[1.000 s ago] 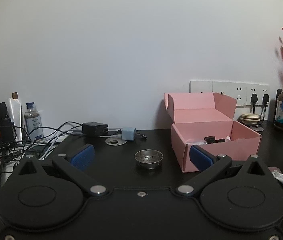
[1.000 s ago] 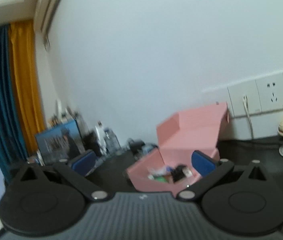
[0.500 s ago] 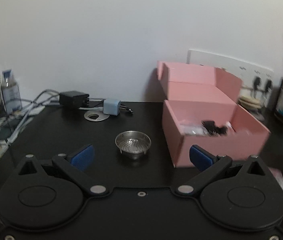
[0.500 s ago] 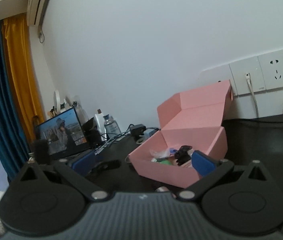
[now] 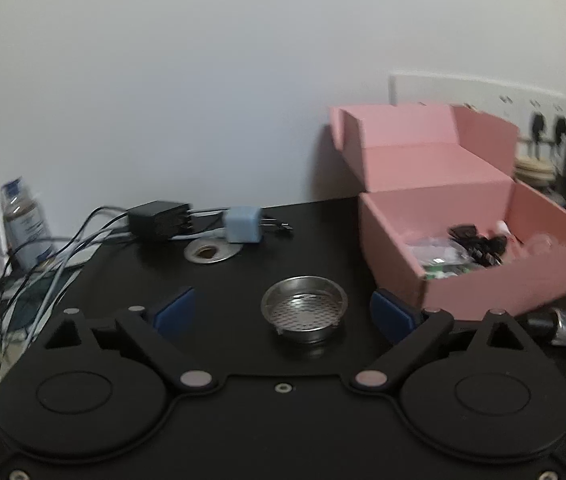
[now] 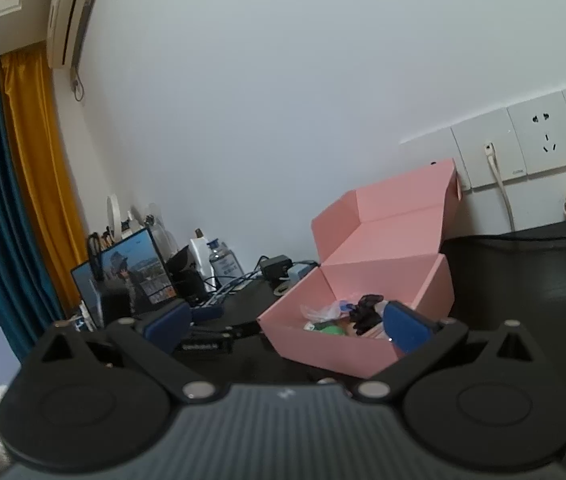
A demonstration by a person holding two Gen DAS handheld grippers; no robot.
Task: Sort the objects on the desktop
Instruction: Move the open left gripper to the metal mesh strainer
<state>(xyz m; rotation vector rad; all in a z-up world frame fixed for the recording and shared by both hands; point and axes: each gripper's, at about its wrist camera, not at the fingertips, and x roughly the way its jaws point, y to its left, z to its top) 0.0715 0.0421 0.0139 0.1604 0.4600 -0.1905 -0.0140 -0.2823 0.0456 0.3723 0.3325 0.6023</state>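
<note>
The left claw (image 5: 283, 312) has come closer to the strainer (image 5: 304, 312), which sits on the bench (image 5: 323, 240) between its spread fingers. Best to lower squarely, pinch the rim, then carry it to the box (image 5: 483, 240). The right claw (image 6: 283, 326) hangs spread, empty.

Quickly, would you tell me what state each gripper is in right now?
Left gripper: open, empty, its fingers either side of the metal strainer.
Right gripper: open, empty, facing the pink box.

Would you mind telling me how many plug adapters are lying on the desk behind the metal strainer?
2: a black adapter at the back left, and a light blue adapter just right of it. Others may hide among the cables.
</note>
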